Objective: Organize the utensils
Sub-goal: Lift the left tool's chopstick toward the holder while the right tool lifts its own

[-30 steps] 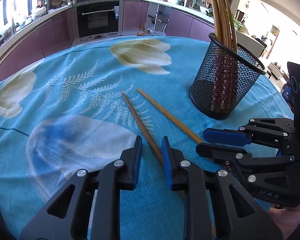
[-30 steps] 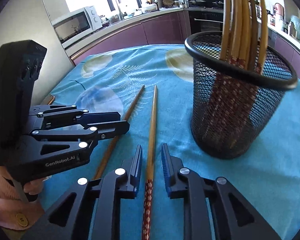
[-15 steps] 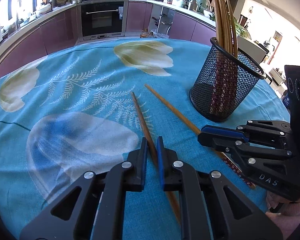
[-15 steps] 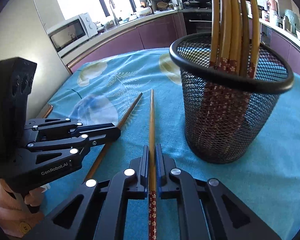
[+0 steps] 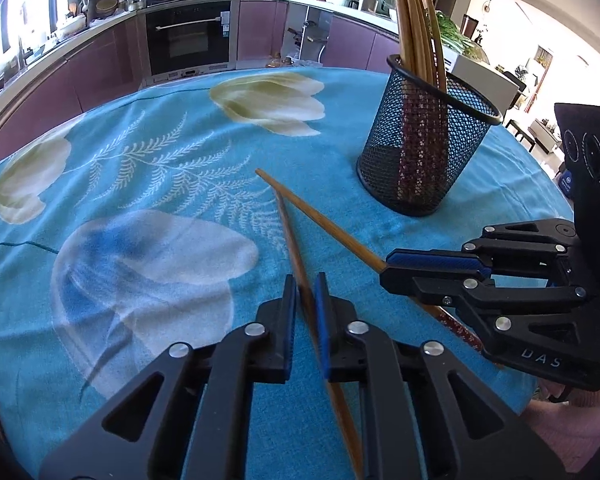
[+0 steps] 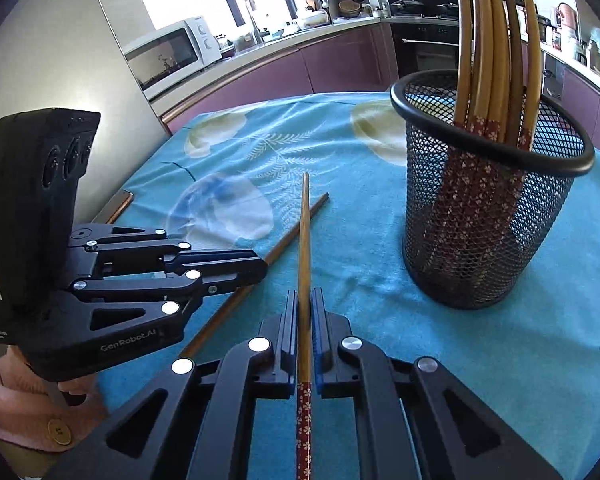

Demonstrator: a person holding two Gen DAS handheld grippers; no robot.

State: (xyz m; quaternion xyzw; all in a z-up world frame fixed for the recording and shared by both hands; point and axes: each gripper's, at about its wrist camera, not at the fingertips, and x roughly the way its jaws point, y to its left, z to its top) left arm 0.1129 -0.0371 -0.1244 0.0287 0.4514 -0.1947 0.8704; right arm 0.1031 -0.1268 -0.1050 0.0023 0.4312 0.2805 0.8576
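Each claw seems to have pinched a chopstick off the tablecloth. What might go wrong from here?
1. The two chopsticks cross near their tips; lifting one may drag the other.
2. The left gripper has its chopstick between jaws that are opening, so it might slip.
3. The mesh cup is already crowded; the right gripper's chopstick might snag or tip it.

— What do your tools look like from here?

— Your left gripper (image 6: 236, 270) is matte black with skeletal linkage arms, silver screw heads, blue pads and "GenRobot.AI" printed in white on its body. Your right gripper (image 5: 392, 270) matches it, marked "DAS".

— And what you wear?

— A pink sleeve (image 6: 16, 412) with a round brown button (image 6: 60, 432). Each gripper carries a boxy black housing with round lenses.
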